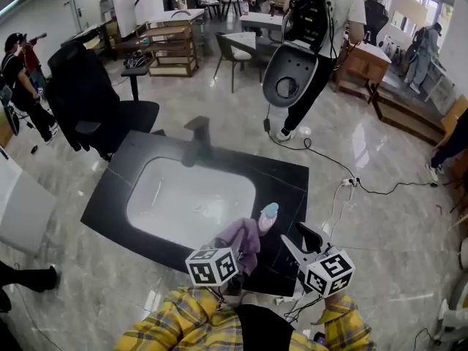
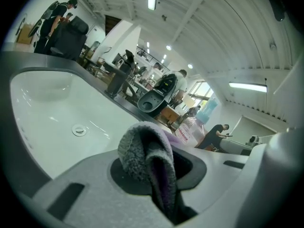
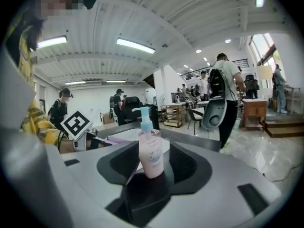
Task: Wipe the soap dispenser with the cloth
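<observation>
a black countertop (image 1: 121,181) with a white sink basin (image 1: 157,189) set into it is seen from above, and a black faucet (image 1: 197,141) stands at its far edge. a drain (image 2: 79,130) is seen in the basin floor. a black office chair (image 1: 95,101) is placed beyond the far left corner, and a white cable (image 1: 344,185) is trailed over the glossy floor at the right. beyond the counter a standing person (image 1: 325,20) is seen with a grey oval seat-shaped part (image 1: 289,75) held at the side. nothing is set between the grippers and the counter's near edge.

the soap dispenser (image 3: 150,158) is stood on the countertop by the near right corner of the basin. its long axis is upright, with the pale pink bottle below and the blue pump (image 3: 145,120) on top. in the right gripper view the nozzle is pointed to the left, toward the marker cube (image 3: 76,123) of the other gripper.

the right gripper (image 3: 149,186) is held with its jaws partly apart. the dispenser is framed between them, with a gap left on each side, so nothing is gripped.

the left gripper (image 2: 159,194) is closed on the cloth (image 2: 147,158), a grey and purple folded piece that is bunched up above the jaws. in the head view the cloth is held just left of the dispenser; whether they touch cannot be told.
</observation>
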Demonstrator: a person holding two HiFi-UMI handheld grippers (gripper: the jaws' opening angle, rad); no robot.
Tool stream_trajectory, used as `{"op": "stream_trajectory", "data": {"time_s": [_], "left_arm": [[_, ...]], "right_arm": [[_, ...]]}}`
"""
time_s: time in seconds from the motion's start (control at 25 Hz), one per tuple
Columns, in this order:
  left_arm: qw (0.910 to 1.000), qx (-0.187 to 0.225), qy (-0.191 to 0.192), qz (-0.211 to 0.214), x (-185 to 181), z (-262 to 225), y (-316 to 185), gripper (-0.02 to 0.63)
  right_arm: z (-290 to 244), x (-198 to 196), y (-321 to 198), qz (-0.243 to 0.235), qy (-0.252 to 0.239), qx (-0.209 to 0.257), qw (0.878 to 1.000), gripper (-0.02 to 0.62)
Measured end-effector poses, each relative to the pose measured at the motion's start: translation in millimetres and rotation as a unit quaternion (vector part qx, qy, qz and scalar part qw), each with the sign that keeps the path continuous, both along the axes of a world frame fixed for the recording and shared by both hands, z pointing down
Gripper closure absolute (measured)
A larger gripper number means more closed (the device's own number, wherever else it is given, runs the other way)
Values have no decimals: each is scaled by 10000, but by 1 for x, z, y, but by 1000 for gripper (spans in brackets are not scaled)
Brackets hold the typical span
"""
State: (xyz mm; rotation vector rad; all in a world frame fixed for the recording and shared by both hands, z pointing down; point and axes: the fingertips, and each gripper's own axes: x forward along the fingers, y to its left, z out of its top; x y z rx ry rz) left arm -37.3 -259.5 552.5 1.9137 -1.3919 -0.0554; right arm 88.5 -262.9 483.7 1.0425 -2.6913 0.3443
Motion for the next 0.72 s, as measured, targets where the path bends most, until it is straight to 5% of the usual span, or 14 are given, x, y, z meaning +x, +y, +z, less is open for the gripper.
{"op": "stream_trajectory", "data": {"time_s": [0.24, 0.4, 0.72], "left_arm": [[9997, 68, 83, -230, -26, -8, 12, 548], [9989, 75, 61, -460, -45, -11, 19, 548], [9972, 69, 38, -749, -62, -11, 23, 548]], "right_arm": [[-7, -29, -12, -1510, 104, 214, 9883, 363], [-5, -47, -15, -2441, 480, 359, 9679, 337], [3, -69, -20, -3531, 1055, 603, 9277, 305]]}}
